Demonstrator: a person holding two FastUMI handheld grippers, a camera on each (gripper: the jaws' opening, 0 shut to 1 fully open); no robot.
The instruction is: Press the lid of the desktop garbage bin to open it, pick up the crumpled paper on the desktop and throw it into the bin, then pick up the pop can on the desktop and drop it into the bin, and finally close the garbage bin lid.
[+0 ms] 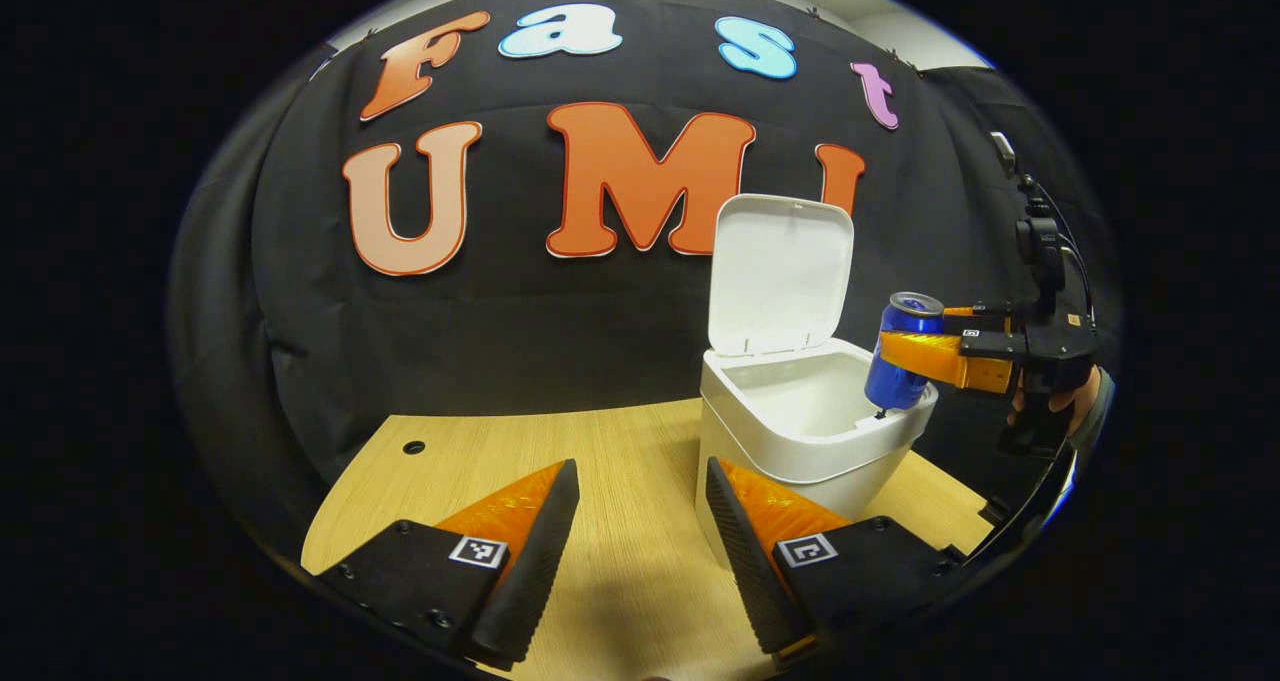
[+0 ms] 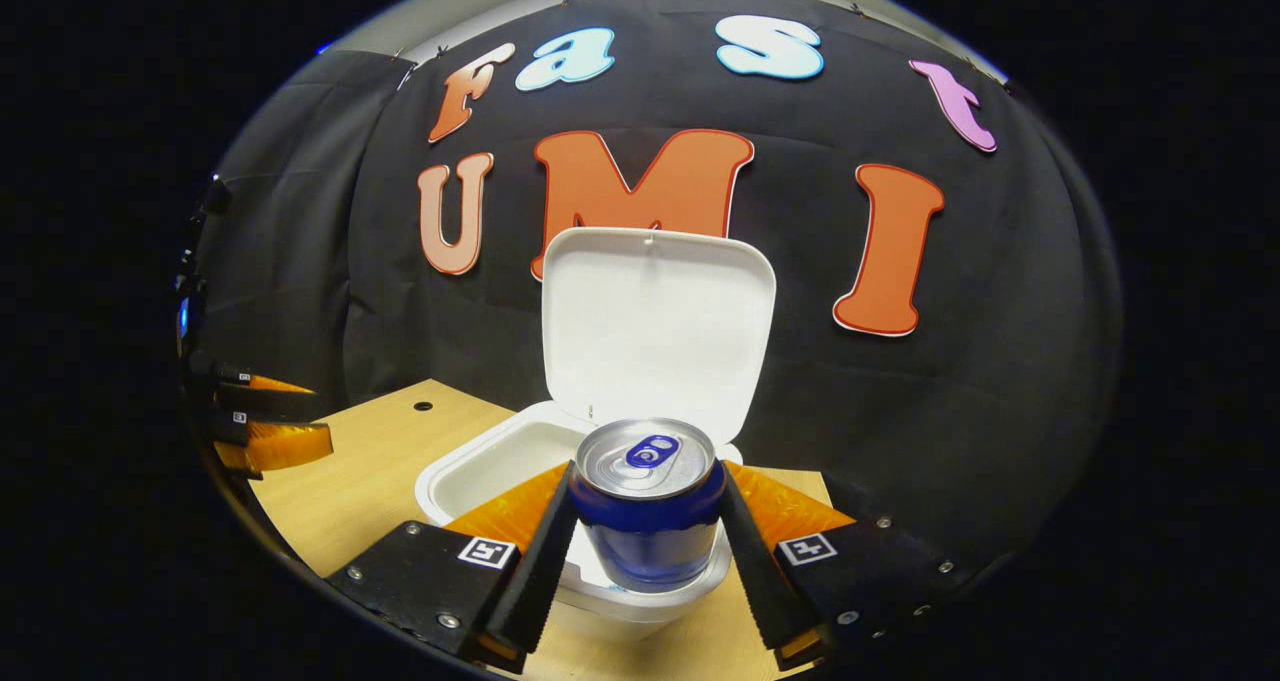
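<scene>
Right gripper [image 2: 648, 546] is clamped on the can [image 2: 650, 506], one finger on each side of its wall, low centre of the right gripper view. In the left gripper view the same can [image 1: 903, 351] hangs at right of frame, tilted, its base just over the near rim of the bin [image 1: 800, 431], whose lid [image 1: 780, 271] stands upright and open. Left gripper [image 1: 640, 541] sits at the bottom of its view with fingers spread wide and nothing between them, above the table [image 1: 600, 441].

By its look the can is thin metal: light, smooth and easily dented, so a grip across the middle of the wall, firm but not crushing, suits it. Its slick side could slip if tilted further. Whether paper lies inside the bin I cannot tell.
</scene>
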